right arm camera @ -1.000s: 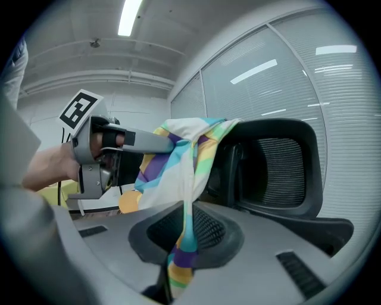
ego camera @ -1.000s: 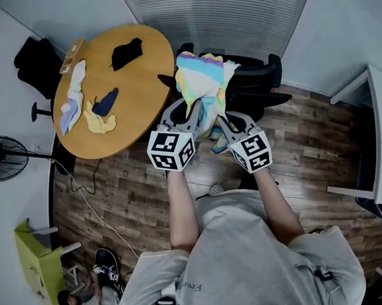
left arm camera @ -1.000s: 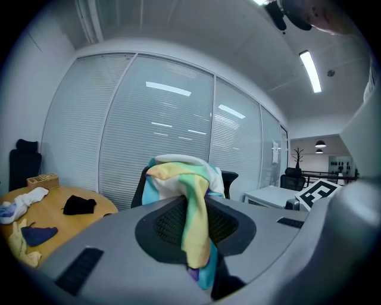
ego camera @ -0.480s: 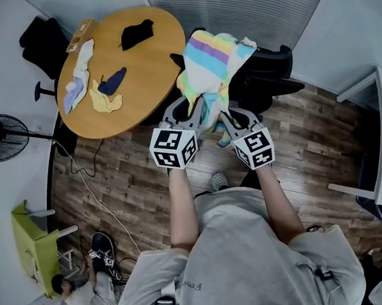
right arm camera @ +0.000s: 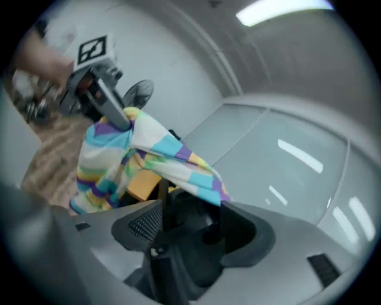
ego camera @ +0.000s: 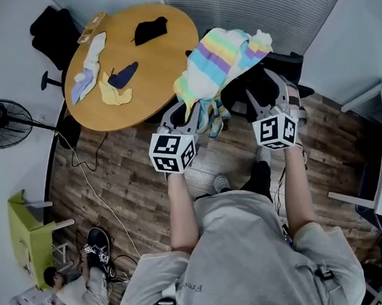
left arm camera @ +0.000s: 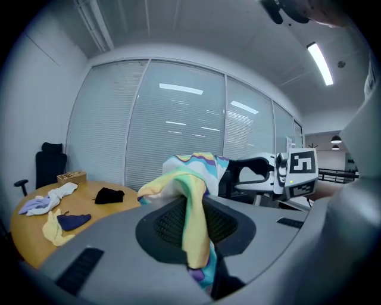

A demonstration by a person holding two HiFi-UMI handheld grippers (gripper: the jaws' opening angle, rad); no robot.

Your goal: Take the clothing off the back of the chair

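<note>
clothing (ego camera: 223, 59) pinched in left tongs (left arm camera: 198, 241), plain only in left gripper view.

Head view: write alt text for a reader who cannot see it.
The left gripper clamps a pastel striped fabric garment above a black office chair. The right gripper, its fingers just opened with nothing between them, hovers beside it.

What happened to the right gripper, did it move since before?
Yes. The right gripper swung right, away from the round wooden table, above the black chair. Its jaws have just been opening and stand empty, off the striped garment.
</note>
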